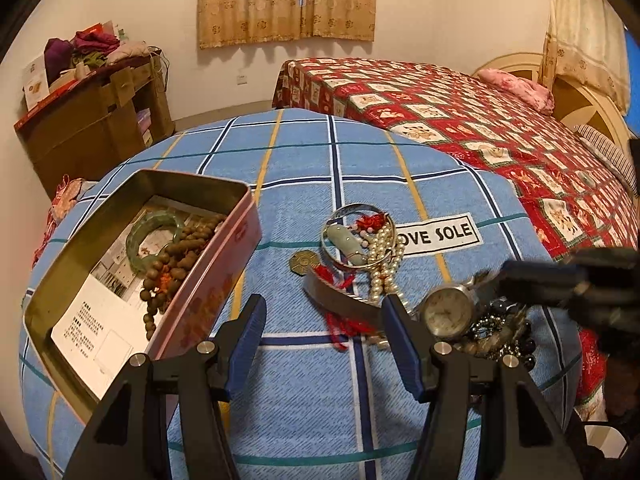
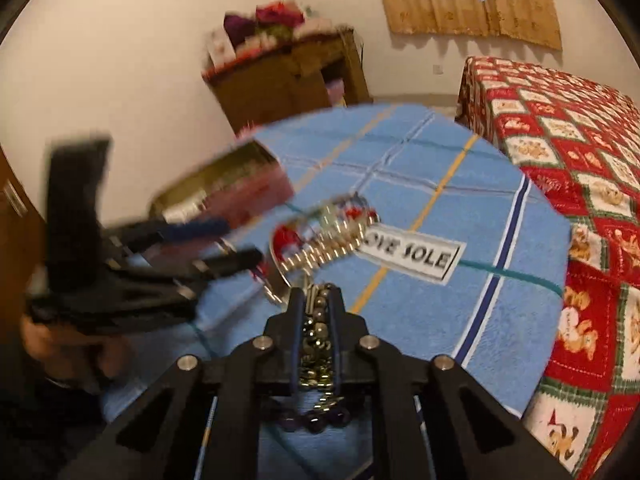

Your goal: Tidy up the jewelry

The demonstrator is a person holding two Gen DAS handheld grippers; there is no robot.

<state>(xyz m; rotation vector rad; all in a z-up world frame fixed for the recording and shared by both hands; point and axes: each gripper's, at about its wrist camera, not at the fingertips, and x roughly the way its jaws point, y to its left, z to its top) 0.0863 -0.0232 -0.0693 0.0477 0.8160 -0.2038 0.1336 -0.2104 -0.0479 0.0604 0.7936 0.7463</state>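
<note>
An open pink tin box (image 1: pixel 192 280) sits at the left on the blue plaid cloth (image 1: pixel 320 380); it holds a green jade bangle (image 1: pixel 154 236) and brown wooden beads (image 1: pixel 176 264). A jewelry pile lies in the middle: silver bangle (image 1: pixel 340 240), jade pendant (image 1: pixel 344 242), pearl strand (image 1: pixel 382 256), bronze coin (image 1: pixel 304 260), red cords. My left gripper (image 1: pixel 324 312) is open and empty just before the pile. My right gripper (image 2: pixel 318 300) is shut on a bunch of dark bead bracelets (image 2: pixel 318 344), with a wristwatch (image 1: pixel 448 312) at its tip. The right gripper also shows in the left wrist view (image 1: pixel 560 284).
A "LOVE SOLE" label (image 1: pixel 438 236) is sewn on the cloth. A bed with a red patchwork quilt (image 1: pixel 480 120) stands at the right. A wooden shelf with clothes (image 1: pixel 92 112) is at the back left. The left gripper shows blurred in the right wrist view (image 2: pixel 240 244).
</note>
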